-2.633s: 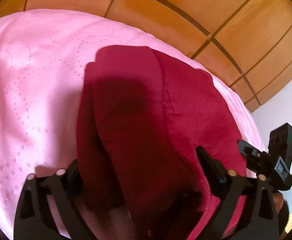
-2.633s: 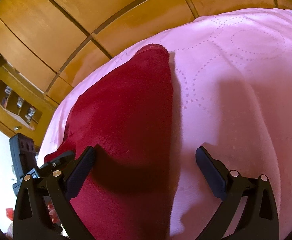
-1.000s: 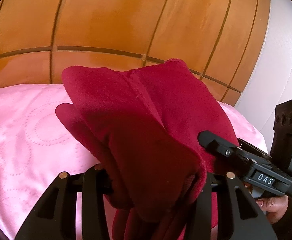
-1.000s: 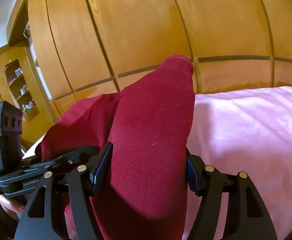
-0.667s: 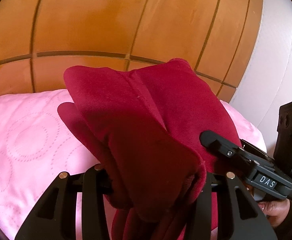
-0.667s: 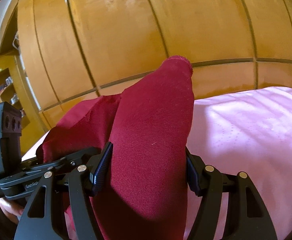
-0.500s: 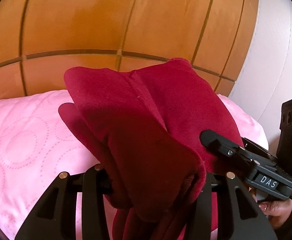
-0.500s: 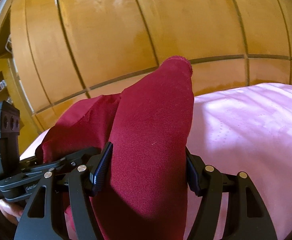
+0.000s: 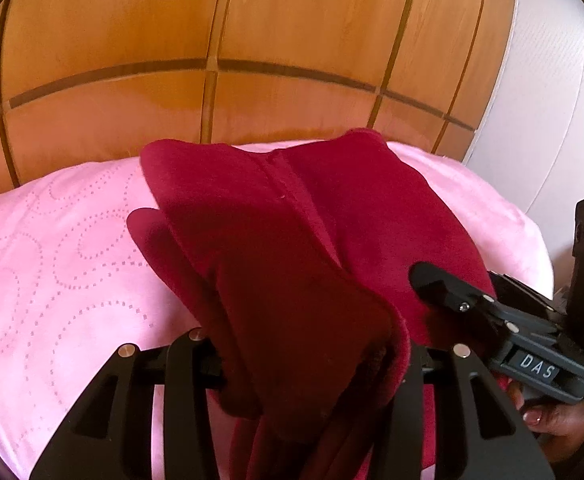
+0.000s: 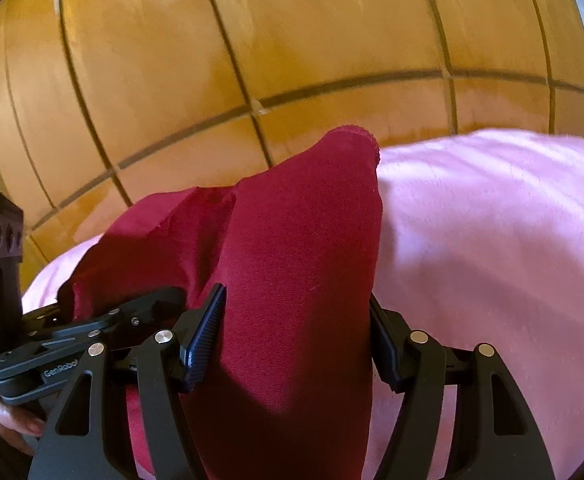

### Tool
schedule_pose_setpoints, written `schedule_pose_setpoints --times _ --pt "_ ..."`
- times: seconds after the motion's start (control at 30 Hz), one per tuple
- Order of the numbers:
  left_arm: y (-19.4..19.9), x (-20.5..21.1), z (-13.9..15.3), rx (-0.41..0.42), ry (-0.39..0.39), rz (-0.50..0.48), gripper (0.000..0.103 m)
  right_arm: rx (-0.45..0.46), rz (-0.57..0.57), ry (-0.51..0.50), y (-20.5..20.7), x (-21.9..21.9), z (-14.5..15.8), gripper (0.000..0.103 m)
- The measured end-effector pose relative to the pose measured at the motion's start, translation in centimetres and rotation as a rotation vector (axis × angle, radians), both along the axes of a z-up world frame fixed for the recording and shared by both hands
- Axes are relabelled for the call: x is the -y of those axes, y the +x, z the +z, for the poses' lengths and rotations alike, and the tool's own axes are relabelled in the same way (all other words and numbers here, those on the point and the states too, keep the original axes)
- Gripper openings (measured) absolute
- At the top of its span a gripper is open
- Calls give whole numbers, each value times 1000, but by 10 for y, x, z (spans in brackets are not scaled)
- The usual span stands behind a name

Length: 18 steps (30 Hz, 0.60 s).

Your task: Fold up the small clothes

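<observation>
Bed [image 9: 52, 260] with a pink quilted cover, stitched in dotted circle patterns, lit by sun streaks on the right-wrist side [image 10: 491, 240]. Dark red garment [image 9: 292, 220] is bunched over it; whether its far end touches the cover can't be told. Wooden panelled wall [image 9: 252, 40] runs directly behind the bed.

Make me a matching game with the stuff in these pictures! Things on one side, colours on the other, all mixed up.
Things:
1. cloth held in both tongs
2. bed cover
3. panelled wall behind the bed
4. left tongs

Colours:
A. pink
B. black
C. dark red
D. orange-brown wood

Right pairs: 1-C, 2-A, 3-D, 4-B
</observation>
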<state>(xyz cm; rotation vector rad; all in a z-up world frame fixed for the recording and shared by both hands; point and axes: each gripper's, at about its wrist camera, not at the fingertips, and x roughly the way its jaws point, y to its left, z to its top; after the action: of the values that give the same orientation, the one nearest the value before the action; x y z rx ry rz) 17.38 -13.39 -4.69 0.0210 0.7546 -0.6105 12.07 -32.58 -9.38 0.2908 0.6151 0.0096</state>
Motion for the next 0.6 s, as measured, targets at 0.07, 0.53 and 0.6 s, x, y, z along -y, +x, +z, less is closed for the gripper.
schedule_pose_setpoints --times 0.07,0.53,0.6 --pt "5 -1 -6 4 15 13 47 -19 -20 19 1 6 -10 65" --pt "24 -24 -40 -136 -71 70 88 -88 -44 228 4 31 -40 86" --pt "18 -26 -39 -132 -68 73 88 -96 -60 221 0 30 -38 88"
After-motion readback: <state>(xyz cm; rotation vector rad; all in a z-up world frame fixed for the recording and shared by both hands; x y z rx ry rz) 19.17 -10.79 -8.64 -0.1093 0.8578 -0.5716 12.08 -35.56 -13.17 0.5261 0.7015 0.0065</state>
